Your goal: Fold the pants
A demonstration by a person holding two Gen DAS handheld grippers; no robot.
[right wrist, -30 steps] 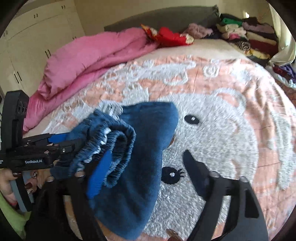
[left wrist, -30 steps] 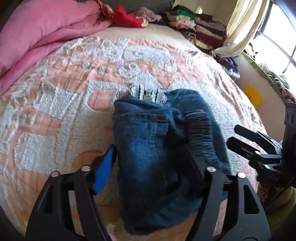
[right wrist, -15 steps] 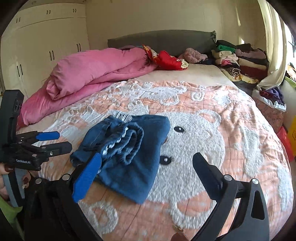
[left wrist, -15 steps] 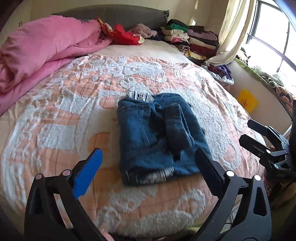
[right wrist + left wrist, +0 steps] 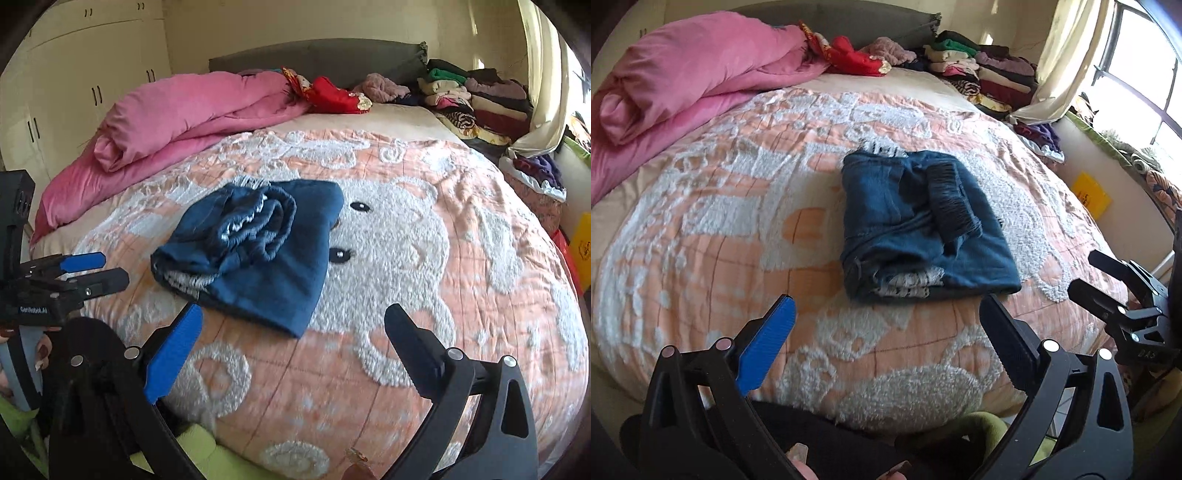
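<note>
While folded denim pants (image 5: 923, 225) lie on tufted bedspread (image 5: 713, 229) | both claws gape, empty

Both handheld devices share 1 build: the left gripper (image 5: 886, 314) and the right gripper (image 5: 293, 325) are matte black plastic frames with triangular cut-outs and round silver pivot pins, each carrying 1 ribbed blue finger pad (image 5: 173, 354) opposite a ribbed black one. White lettering, too small to read with certainty, marks the side of the left unit (image 5: 66, 275), which sits on a pale grey-blue handle. Fingers (image 5: 44, 350) with long painted nails show there.
</note>
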